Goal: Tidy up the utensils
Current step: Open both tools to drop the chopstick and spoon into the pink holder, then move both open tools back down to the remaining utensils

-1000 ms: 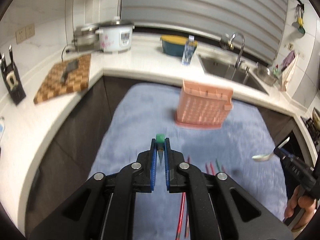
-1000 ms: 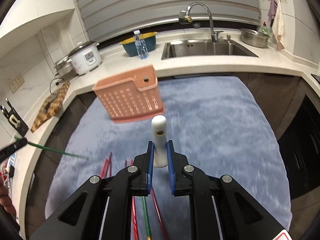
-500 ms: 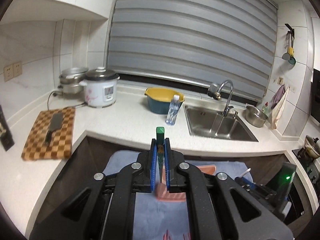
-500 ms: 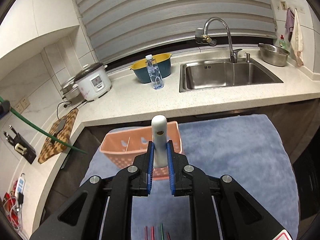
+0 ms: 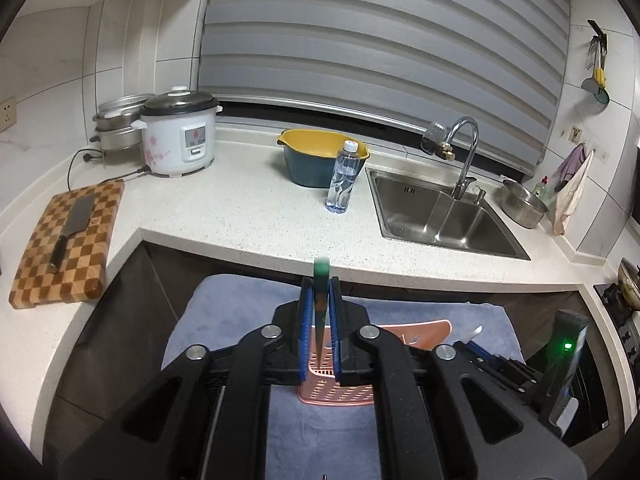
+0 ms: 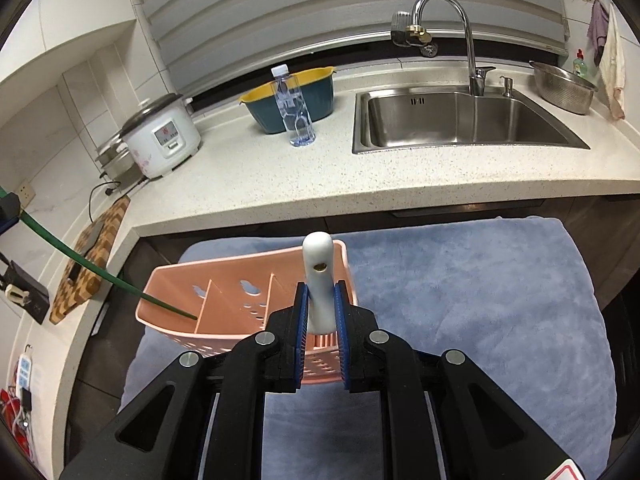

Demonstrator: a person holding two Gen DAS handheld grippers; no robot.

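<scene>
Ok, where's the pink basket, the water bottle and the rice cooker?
pink basket (image 6: 224, 300): right wrist view, on its inside back wall.
water bottle (image 6: 296, 108): right wrist view, on its clear middle.
rice cooker (image 5: 180, 140): left wrist view, on its white front.

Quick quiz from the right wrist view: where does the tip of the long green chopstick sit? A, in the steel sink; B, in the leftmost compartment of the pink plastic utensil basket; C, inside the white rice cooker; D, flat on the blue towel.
B: the green chopstick slants down from the left edge and its tip ends inside the leftmost compartment of the pink plastic utensil basket.
</scene>
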